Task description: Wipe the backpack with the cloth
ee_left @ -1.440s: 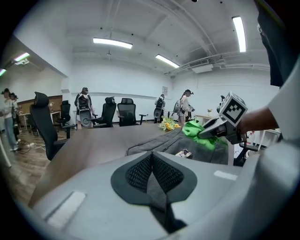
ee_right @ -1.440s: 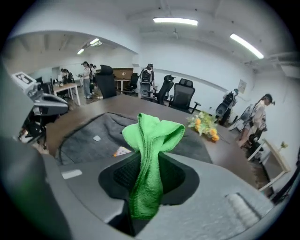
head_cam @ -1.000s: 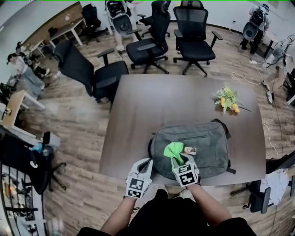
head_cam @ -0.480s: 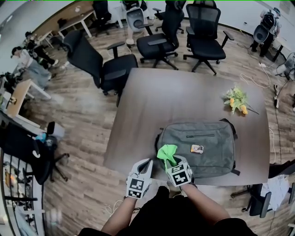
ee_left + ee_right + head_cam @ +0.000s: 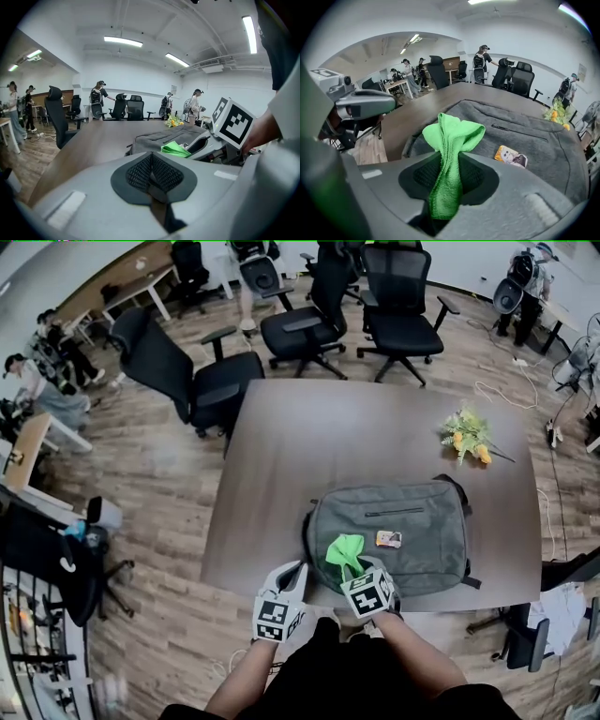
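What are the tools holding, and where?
The right tool pinches the bright green fuzzy cloth by its bunched middle; the left tool is shut on nothing.

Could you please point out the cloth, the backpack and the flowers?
cloth (image 5: 453, 133): right gripper view, bunched top.
backpack (image 5: 429, 547): head view, front panel.
flowers (image 5: 464, 439): head view, middle of bunch.

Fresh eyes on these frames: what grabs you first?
The bright green cloth, pinched in the right gripper over the near-left part of the grey backpack, which lies flat on the brown table. Next, the yellow flowers at the table's far right, and the left gripper, shut and empty beside the right one.
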`<move>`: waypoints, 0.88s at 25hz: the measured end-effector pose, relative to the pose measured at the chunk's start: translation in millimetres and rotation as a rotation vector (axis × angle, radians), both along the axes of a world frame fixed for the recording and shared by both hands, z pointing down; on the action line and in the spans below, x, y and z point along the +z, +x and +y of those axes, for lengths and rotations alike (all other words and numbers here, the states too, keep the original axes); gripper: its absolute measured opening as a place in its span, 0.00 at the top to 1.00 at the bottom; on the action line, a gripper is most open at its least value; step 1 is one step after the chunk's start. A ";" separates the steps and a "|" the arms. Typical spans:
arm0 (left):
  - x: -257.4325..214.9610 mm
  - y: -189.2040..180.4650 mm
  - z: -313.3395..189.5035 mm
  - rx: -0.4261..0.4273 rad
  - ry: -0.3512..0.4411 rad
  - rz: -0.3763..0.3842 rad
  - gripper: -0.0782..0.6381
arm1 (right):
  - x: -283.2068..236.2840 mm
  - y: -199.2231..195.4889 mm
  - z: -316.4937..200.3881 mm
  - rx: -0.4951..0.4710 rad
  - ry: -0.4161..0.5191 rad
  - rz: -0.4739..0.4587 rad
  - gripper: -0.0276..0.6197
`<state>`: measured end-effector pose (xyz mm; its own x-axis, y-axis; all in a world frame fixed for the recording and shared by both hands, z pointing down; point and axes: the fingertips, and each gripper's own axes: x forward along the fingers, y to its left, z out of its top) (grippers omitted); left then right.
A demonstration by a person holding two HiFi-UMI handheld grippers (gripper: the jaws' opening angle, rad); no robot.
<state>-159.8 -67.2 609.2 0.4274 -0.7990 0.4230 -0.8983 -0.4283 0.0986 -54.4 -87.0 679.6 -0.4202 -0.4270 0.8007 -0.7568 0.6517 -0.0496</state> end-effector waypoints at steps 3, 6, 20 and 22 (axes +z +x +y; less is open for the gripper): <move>2.3 6.7 4.2 0.005 -0.023 0.034 0.86 | -1.0 15.1 4.2 -0.017 0.012 0.051 0.79; 6.6 11.4 6.3 0.013 -0.037 0.040 0.86 | -1.4 33.0 3.3 0.006 0.020 0.084 0.79; 2.6 40.2 -3.9 0.062 -0.033 0.039 0.86 | -21.3 126.6 -8.4 0.192 0.059 0.119 0.79; 1.3 41.7 -6.3 0.074 -0.032 0.026 0.86 | -24.1 137.5 -10.6 0.201 0.067 0.127 0.79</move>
